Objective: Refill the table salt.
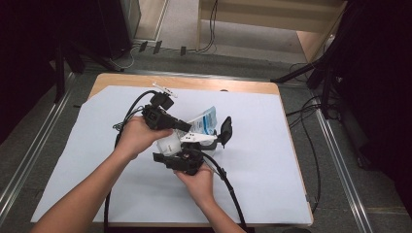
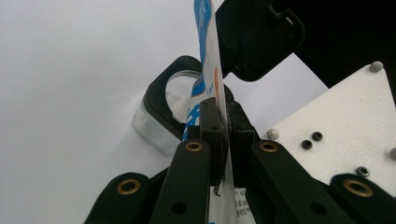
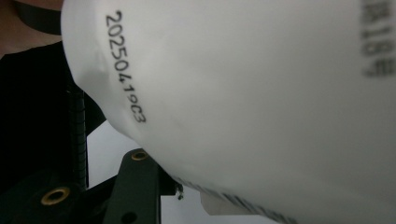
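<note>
Left tongs [image 2: 223,135] pinch a blue-and-white pouch [image 2: 208,60] tight; right tongs [image 1: 194,155], part-open, grip a clear plastic cup [image 1: 170,143] above the surface [image 1: 262,160].

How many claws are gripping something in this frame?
2. The left claw is shut on the blue-and-white pouch at mid-table. The right claw, just beside it, holds the clear cup under the pouch.

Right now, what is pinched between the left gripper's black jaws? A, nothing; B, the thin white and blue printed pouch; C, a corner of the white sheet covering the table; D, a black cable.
B: in the left gripper view, the left gripper has its jaws closed flat on the white and blue pouch.
</note>
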`<action>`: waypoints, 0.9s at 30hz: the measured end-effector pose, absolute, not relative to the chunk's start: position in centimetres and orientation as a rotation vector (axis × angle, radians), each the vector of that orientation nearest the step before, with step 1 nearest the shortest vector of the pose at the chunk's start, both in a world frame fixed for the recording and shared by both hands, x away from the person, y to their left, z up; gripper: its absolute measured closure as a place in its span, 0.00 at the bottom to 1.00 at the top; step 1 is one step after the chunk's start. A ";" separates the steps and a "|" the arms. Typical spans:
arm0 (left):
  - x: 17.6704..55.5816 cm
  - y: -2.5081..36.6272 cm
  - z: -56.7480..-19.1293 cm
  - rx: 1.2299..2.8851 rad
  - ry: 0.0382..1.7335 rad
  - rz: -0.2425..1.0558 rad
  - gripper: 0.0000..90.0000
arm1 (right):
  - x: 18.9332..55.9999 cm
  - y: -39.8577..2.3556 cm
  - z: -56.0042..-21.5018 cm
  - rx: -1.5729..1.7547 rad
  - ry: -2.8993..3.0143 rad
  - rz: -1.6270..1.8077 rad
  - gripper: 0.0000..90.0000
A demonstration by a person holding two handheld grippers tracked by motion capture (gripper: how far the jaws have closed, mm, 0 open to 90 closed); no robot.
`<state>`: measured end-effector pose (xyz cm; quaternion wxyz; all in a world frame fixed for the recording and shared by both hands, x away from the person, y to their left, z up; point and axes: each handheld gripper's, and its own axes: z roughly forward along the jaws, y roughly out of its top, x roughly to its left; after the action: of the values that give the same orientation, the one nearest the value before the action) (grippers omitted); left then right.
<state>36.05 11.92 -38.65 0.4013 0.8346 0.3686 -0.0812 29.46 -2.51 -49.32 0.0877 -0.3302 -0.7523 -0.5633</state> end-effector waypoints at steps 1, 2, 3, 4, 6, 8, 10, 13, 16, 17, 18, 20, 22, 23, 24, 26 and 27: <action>36.0 11.9 -38.6 2.109 0.935 -0.205 0.99 | 29.4 -2.5 -49.3 -0.983 -2.240 -1.675 0.68; 36.0 12.0 -38.6 2.109 0.935 -0.203 0.99 | 29.4 -2.4 -49.3 -0.983 -2.239 -1.674 0.68; 36.0 12.0 -38.6 2.106 0.937 -0.204 0.99 | 29.5 -2.4 -49.3 -0.986 -2.234 -1.676 0.68; 36.0 12.0 -38.6 2.106 0.937 -0.203 0.99 | 29.5 -2.4 -49.3 -0.982 -2.231 -1.680 0.68; 36.1 12.1 -38.6 2.104 0.938 -0.202 0.99 | 29.5 -2.4 -49.3 -0.981 -2.230 -1.682 0.68; 36.1 12.1 -38.6 2.101 0.943 -0.210 0.99 | 29.6 -2.4 -49.3 -0.982 -2.228 -1.679 0.68; 36.1 12.1 -38.6 2.097 0.949 -0.211 0.99 | 29.6 -2.3 -49.3 -0.983 -2.226 -1.679 0.68; 36.1 12.1 -38.6 2.096 0.948 -0.212 0.99 | 29.7 -2.3 -49.3 -0.983 -2.226 -1.674 0.68; 36.2 12.1 -38.7 2.096 0.944 -0.210 0.99 | 29.7 -2.3 -49.2 -0.981 -2.223 -1.674 0.68; 36.2 12.1 -38.7 2.096 0.944 -0.211 0.99 | 29.7 -2.3 -49.2 -0.982 -2.220 -1.674 0.68; 36.2 12.1 -38.7 2.095 0.943 -0.210 0.99 | 29.7 -2.3 -49.2 -0.982 -2.217 -1.675 0.68; 36.2 12.1 -38.6 2.093 0.946 -0.215 0.99 | 29.7 -2.3 -49.2 -0.983 -2.213 -1.674 0.68; 36.2 12.0 -38.6 2.092 0.949 -0.218 0.99 | 29.7 -2.3 -49.1 -0.980 -2.212 -1.675 0.68; 36.2 12.0 -38.7 2.092 0.951 -0.218 0.99 | 29.7 -2.3 -49.1 -0.979 -2.213 -1.675 0.68; 36.3 12.0 -38.7 2.091 0.954 -0.217 0.99 | 29.8 -2.3 -49.1 -0.977 -2.215 -1.673 0.68; 36.3 12.0 -38.7 2.090 0.953 -0.217 0.99 | 29.8 -2.3 -49.1 -0.972 -2.223 -1.671 0.68; 36.3 12.0 -38.7 2.089 0.955 -0.217 0.99 | 29.8 -2.3 -49.1 -0.972 -2.224 -1.672 0.67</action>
<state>36.27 11.97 -38.71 0.4054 0.8277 0.3783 -0.0861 29.77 -2.31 -49.12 0.0972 -0.3282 -0.7511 -0.5645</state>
